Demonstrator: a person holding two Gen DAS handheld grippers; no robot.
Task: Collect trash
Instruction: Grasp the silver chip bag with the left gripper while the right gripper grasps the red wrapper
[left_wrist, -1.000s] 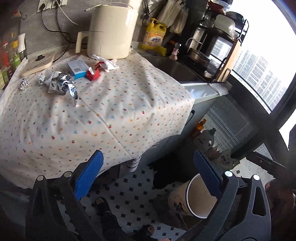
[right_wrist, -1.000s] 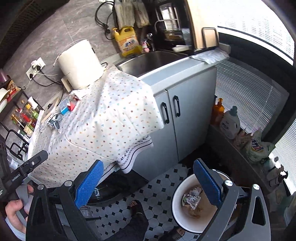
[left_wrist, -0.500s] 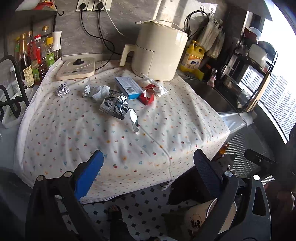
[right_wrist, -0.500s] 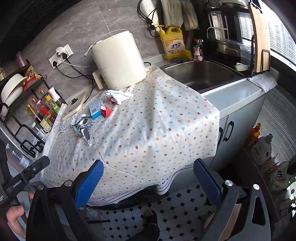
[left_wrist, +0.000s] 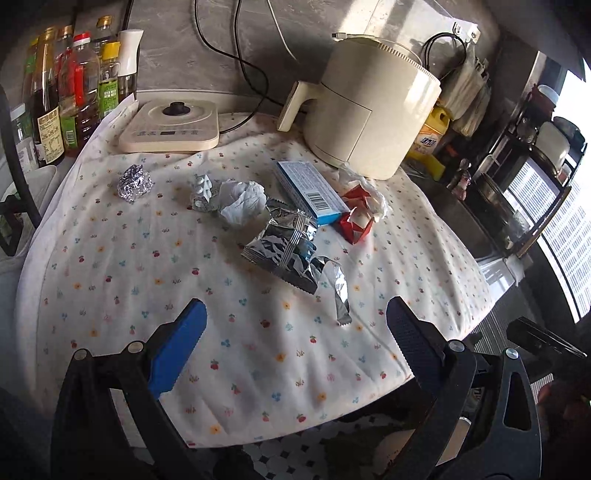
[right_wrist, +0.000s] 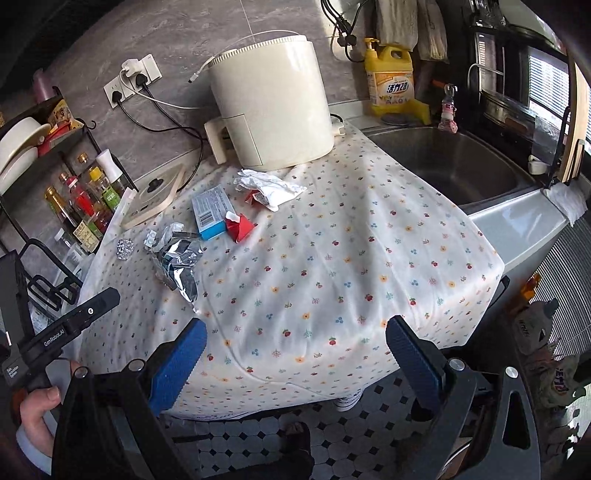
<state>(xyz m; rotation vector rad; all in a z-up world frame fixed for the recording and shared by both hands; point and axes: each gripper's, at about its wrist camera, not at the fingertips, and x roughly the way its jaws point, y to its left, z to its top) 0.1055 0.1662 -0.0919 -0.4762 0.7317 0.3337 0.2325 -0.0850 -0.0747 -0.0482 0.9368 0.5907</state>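
Note:
Trash lies on the flowered tablecloth: a silver foil wrapper, a crumpled white tissue, a foil ball, a blister pack, a blue box and a red carton. My left gripper is open and empty above the cloth's near side, short of the foil wrapper. My right gripper is open and empty over the cloth's front edge. In the right wrist view the foil wrapper, blue box, red carton and a white plastic wrapper lie further back.
A cream air fryer stands behind the trash, with a flat cream appliance and sauce bottles at the left. A sink and yellow detergent bottle are to the right. The tiled floor lies below.
Both grippers have risen from near the floor bin and swung up towards the table. The bin has left the right wrist view, and the trash looks closer in both views.

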